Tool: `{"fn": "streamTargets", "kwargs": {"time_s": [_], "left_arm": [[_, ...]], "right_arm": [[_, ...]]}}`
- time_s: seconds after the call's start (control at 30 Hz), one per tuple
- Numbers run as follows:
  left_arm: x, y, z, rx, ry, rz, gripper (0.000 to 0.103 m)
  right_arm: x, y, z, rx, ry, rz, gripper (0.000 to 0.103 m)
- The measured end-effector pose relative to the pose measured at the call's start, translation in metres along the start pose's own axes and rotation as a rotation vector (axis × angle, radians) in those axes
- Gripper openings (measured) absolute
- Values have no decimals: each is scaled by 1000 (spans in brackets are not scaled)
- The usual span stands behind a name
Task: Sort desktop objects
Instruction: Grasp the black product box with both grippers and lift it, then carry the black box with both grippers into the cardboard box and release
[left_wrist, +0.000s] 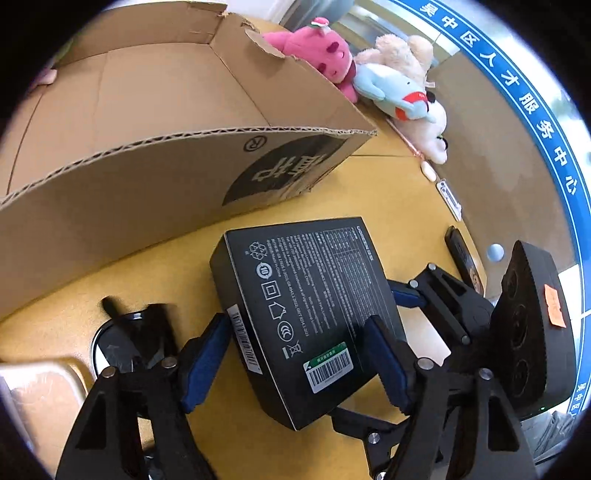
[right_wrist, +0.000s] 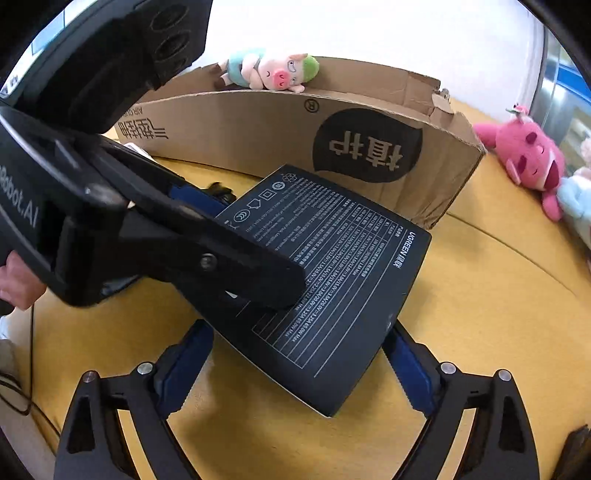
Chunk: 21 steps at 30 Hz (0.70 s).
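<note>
A flat black product box (left_wrist: 310, 314) with white print is held tilted above the yellow table (left_wrist: 388, 192). My left gripper (left_wrist: 295, 363) is shut on the box, one blue pad on each side edge. In the right wrist view the same box (right_wrist: 332, 288) lies between the blue pads of my right gripper (right_wrist: 299, 369), which is open around its near end; the left gripper (right_wrist: 236, 243) reaches in from the left over the box. The right gripper also shows in the left wrist view (left_wrist: 443, 306), behind the box.
A large open cardboard box (left_wrist: 155, 122) stands just behind the black box; it also shows in the right wrist view (right_wrist: 295, 136). A pig plush (right_wrist: 273, 72) lies on its rim. Pink (left_wrist: 317, 55), blue (left_wrist: 395, 94) and white (left_wrist: 432, 129) plush toys lie at the table's far right. A black round object (left_wrist: 125, 339) sits at lower left.
</note>
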<state>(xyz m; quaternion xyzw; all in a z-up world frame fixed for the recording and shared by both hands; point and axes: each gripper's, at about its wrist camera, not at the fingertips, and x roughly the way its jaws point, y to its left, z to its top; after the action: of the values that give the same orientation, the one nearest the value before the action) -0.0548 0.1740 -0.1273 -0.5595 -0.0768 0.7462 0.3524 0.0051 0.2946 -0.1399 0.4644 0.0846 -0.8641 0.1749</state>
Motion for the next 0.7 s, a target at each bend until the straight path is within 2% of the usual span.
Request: {"fn": "streamTargets", "kwargs": {"time_s": [0.1, 0.27, 0.37, 0.53, 0.7], "left_arm": [[-11, -3, -1, -2, -34, -8, 68], [-59, -24, 9, 66, -174, -4, 68], [-101, -31, 21, 107, -286, 7, 68], [-176, -46, 56, 209, -475, 96, 68], [-233, -60, 94, 271, -618, 181, 68]], "right_arm": [[-6, 5, -3, 21, -10, -12, 91], [-46, 17, 12, 18, -112, -66, 90], [-71, 27, 41, -38, -194, -117, 90], [-114, 44, 110, -128, -350, -168, 90], [-144, 54, 178, -193, -500, -164, 90]]}}
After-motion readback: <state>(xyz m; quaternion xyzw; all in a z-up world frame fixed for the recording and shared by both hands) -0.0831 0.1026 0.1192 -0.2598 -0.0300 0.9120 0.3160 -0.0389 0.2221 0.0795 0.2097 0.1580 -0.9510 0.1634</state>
